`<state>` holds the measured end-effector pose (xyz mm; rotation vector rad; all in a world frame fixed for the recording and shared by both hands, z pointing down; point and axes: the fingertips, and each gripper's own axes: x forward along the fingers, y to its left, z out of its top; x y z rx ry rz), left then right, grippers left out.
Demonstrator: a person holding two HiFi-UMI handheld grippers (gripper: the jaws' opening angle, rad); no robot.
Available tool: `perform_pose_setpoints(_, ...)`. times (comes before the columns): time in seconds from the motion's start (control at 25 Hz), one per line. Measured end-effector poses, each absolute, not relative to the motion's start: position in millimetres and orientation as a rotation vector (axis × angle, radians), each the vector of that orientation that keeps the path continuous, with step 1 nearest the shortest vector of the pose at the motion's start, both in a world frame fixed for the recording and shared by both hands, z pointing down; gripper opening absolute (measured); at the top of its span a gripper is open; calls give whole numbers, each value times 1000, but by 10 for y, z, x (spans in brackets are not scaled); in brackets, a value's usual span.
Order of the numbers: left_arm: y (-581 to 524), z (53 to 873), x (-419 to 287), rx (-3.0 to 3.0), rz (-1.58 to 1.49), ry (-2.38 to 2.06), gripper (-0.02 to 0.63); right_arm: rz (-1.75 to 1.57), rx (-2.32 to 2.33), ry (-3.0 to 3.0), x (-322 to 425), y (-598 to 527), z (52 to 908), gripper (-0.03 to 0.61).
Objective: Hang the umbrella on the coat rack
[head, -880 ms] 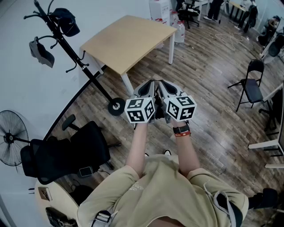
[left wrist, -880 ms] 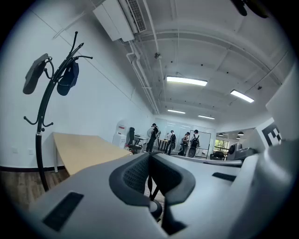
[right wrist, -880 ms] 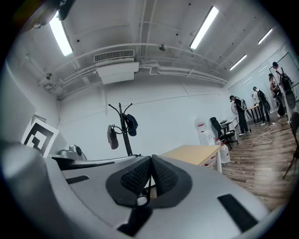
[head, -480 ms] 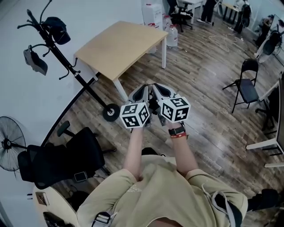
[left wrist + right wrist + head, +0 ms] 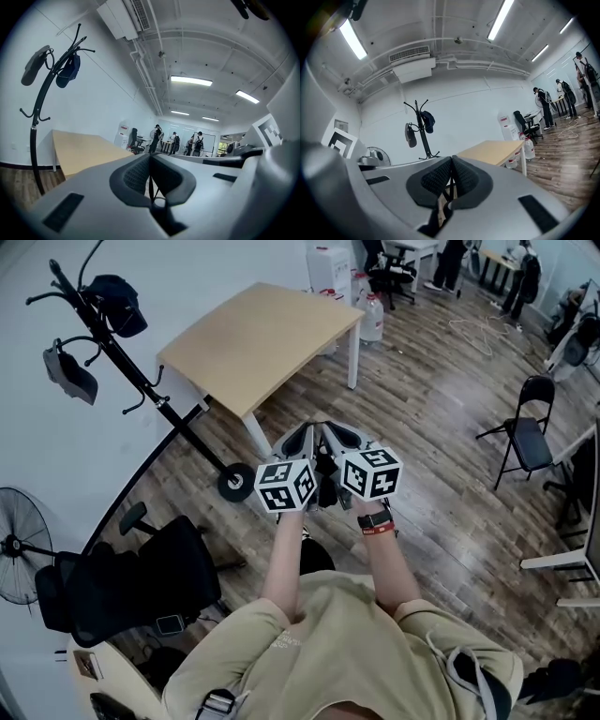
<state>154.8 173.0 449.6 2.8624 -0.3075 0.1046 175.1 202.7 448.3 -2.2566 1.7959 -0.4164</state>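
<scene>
Closest to us, both tools sit side by side in front of the chest. The left hand-held gripper (image 5: 150,165) has its jaws pressed together with nothing between them, and so does the right hand-held gripper (image 5: 451,171). We cannot find the umbrella in any view. The upper hooks of the coat rack (image 5: 185,424) carry only a dark cap (image 5: 114,301) and 1 other hanging item (image 5: 70,371).

We judge the task to be at its start. The hang is not done, and the next move calls for locating the umbrella and opening 1 pair of jaws to take it by the handle.

To our left, an office chair (image 5: 141,577) stands near, with a fan (image 5: 19,554) just beyond it. Bare floor lies ahead, up to the near corner of the desk (image 5: 262,338). The rack's base sits just off that corner, and its pole runs alongside the desk's left edge. That corner and the chair narrow the approach to the rack. 2 lower hooks look free. A folding chair (image 5: 525,432) stands well off to the right, past the desk's right edge, with open floor around it.
</scene>
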Motion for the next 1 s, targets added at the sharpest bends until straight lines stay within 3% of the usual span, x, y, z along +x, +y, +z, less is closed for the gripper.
perform_pose_setpoints(0.36, 542, 4503, 1899, 2801, 87, -417, 23, -487, -2202, 1914, 2044, 854, 4504, 18)
perform_pose_setpoints(1.0, -1546, 4408, 1903, 2748, 107, -583, 23, -547, -2074, 2049, 2116, -1346, 4426, 18)
